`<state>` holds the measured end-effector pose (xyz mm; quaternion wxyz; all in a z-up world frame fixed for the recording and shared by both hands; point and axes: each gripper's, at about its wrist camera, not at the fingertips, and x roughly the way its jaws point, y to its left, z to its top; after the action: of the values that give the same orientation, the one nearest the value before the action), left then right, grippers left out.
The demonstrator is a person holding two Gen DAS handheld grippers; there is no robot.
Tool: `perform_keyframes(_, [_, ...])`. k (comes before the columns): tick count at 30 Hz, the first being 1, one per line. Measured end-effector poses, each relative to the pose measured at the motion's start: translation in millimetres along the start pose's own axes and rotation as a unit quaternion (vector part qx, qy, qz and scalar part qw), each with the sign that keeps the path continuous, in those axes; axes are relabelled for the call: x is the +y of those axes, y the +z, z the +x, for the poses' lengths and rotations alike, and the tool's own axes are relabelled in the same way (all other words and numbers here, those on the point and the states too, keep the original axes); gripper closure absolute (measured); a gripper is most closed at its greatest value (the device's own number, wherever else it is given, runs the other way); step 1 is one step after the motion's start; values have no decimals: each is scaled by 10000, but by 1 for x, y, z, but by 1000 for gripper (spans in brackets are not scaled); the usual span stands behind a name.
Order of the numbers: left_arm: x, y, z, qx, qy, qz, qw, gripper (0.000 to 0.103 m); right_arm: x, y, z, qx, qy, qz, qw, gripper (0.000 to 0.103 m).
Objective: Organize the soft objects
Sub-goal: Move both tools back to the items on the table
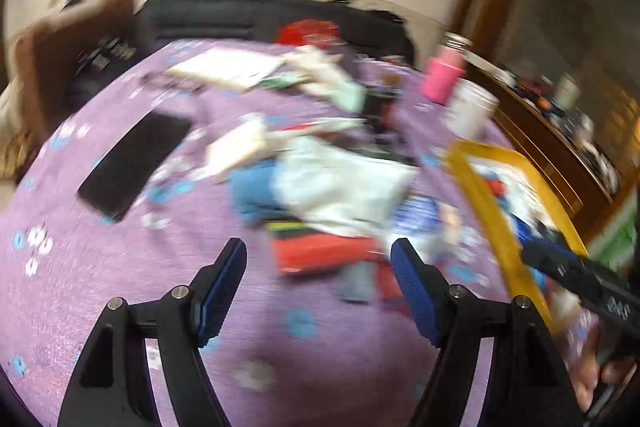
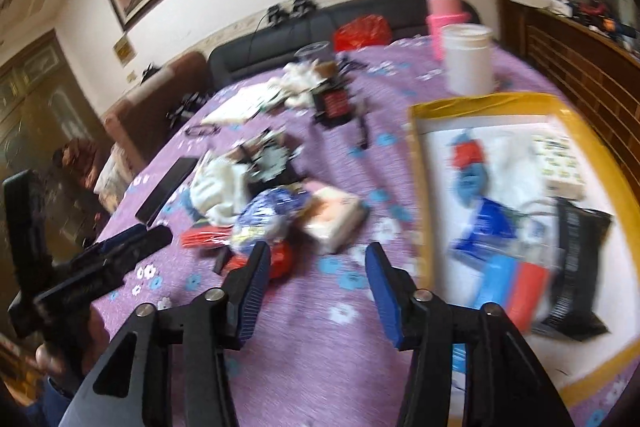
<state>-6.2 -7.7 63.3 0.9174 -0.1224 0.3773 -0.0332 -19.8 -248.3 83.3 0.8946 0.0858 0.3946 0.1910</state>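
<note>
From my left wrist camera, my left gripper (image 1: 318, 259) hangs with its 2 blue-padded jaws apart and empty over the purple flowered cloth (image 1: 100, 267), the blurred heap of soft things (image 1: 340, 183) lying just ahead and the yellow-rimmed tray (image 1: 476, 187) off to the right. From my right wrist camera, my right gripper (image 2: 316, 263) also stands parted with nothing between its 2 pads, the tissue pack (image 2: 334, 217) just beyond them and the tray (image 2: 422, 187) at right holding blue, red and black packets.
</note>
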Motion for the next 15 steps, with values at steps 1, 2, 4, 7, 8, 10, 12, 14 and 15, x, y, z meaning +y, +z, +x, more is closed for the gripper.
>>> perform_keyframes(1, [10,1,4,45,13,-181,9998,29,6,3,11,70,42,-7,10000,47])
perform_keyframes(2, [18,1,7,120,-6,-373,9992,29,10,5,18,120,59,-6,9999,47])
perform_keyframes(4, [27,2,13,258,-113,-600,9978,29,19,13,40,289,103,0,9995,45])
perform_keyframes(7, [27,-1,13,279,-103,-562,9980,29,25,23,64,461,44,40,9989,30])
perform_keyframes(8, [26,-2,12,265,-95,-526,9982,29,26,26,74,537,21,78,9985,30])
perform_keyframes(10, [21,-2,13,270,-90,-475,9985,29,29,26,91,692,102,106,9975,30])
perform_keyframes(12, [22,-3,15,315,-98,-470,9984,29,29,23,101,740,110,131,9971,36])
perform_keyframes(14, [20,-3,20,410,-139,-453,9980,29,27,19,104,627,215,137,9977,60])
perform_keyframes(15, [19,-4,22,456,-158,-433,9979,29,24,18,103,527,255,121,9982,65])
